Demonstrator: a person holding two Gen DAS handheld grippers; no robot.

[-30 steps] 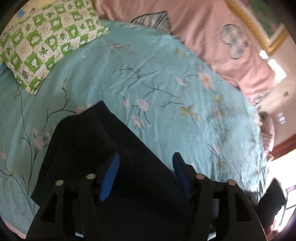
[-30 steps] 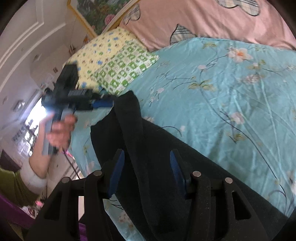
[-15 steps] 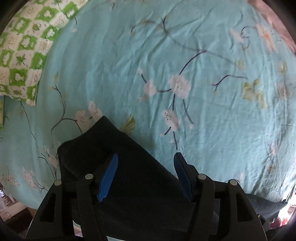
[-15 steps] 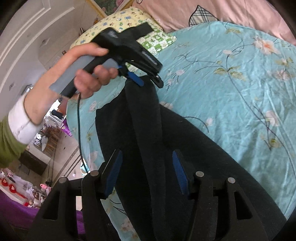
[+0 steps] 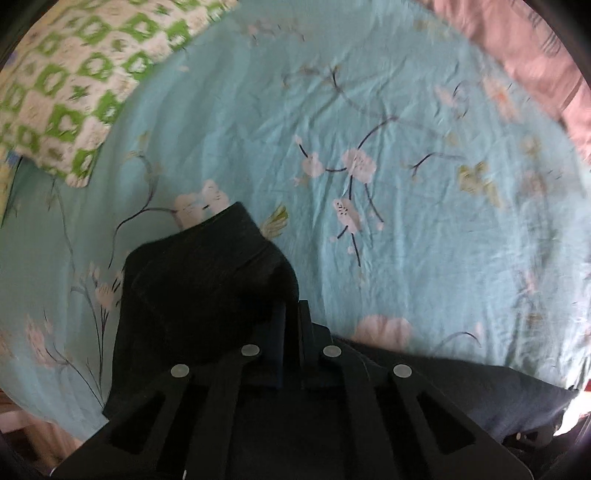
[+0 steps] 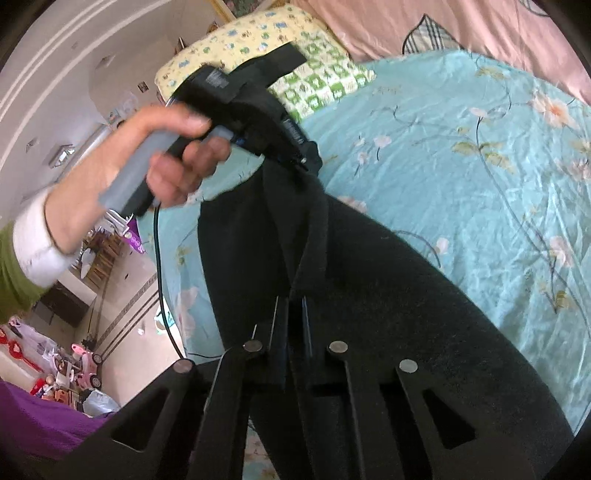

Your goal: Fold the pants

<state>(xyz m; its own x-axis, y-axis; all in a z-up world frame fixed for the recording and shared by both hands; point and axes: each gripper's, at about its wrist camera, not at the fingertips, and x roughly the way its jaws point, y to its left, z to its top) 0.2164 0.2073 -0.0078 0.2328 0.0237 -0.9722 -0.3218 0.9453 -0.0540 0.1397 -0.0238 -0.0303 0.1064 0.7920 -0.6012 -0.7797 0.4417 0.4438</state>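
**Both hand-held grippers pinching the dark pants on the bed**

My left hand-held gripper (image 5: 291, 325) is clamping down on a fold of the black pants (image 5: 207, 280), its jaws drawn together with cloth bunched between them, near the end of the garment that is humping up off the sheet. My right hand-held gripper (image 6: 291, 317) is likewise closing tight on a ridge of the same pants (image 6: 369, 295), further along their length, so I am holding the fabric at two spots well apart.

The pants are lying across the near part of the bed, one end draped toward its edge. I am judging them as soft, limp and fairly light, a thick matte knit that is not slippery, so a pinch should hold. They are sagging and creasing between my grips, so I am reckoning the best hold is on the edges or a seam, through all layers, keeping the span taut.

Around them the turquoise floral sheet (image 5: 406, 110) is lying wrinkled. A green checked pillow (image 5: 62, 88) is sitting at the far left and a pink quilt (image 6: 461, 26) beyond.
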